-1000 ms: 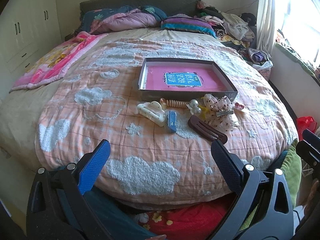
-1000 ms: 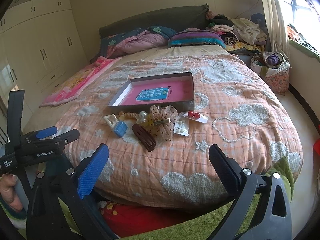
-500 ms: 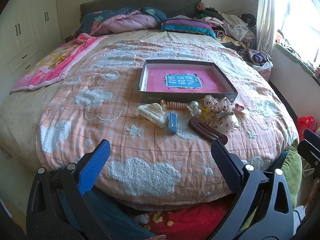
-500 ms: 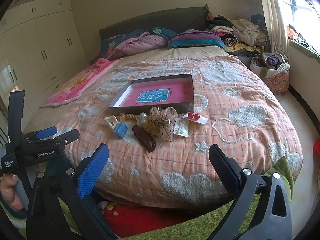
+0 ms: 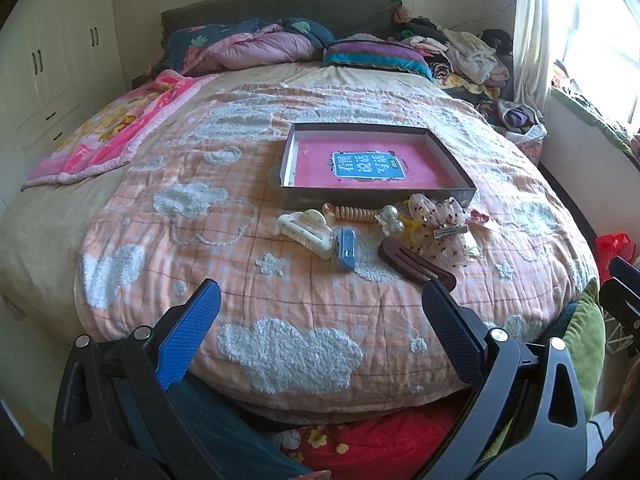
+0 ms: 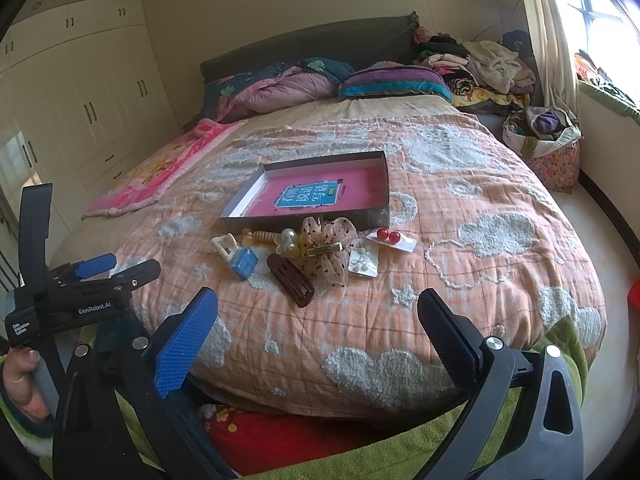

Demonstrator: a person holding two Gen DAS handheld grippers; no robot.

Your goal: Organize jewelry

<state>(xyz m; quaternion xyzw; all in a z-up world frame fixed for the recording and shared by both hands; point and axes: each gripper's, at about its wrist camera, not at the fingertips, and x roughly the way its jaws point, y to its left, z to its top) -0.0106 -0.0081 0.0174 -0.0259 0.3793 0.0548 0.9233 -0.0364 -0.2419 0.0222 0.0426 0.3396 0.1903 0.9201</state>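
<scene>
A shallow grey box with a pink floor (image 5: 452,160) (image 6: 382,184) lies on the bed. In front of it sits a cluster of accessories: a cream claw clip (image 5: 306,228) (image 6: 225,248), a blue clip (image 5: 346,248) (image 6: 244,263), a brown hair clip (image 5: 416,266) (image 6: 291,279), a dotted bow clip (image 5: 444,226) (image 6: 328,246), pearl pieces (image 5: 390,218), a beaded bar (image 5: 354,213) and red ball earrings on a card (image 6: 389,235). My left gripper (image 5: 320,292) and right gripper (image 6: 318,300) both hover open at the near edge of the bed, short of the cluster, holding nothing.
The bed carries a peach quilt with white clouds (image 5: 280,344), a pink blanket (image 5: 116,132) at left, and pillows (image 5: 376,56) by the headboard. Clothes pile (image 6: 492,68) at back right. Wardrobes (image 6: 92,108) line the left wall. A hand (image 6: 20,380) holds the left gripper's handle.
Both views have crept slightly closer to the bed; the accessories and the box have not moved, and both grippers stay open.
</scene>
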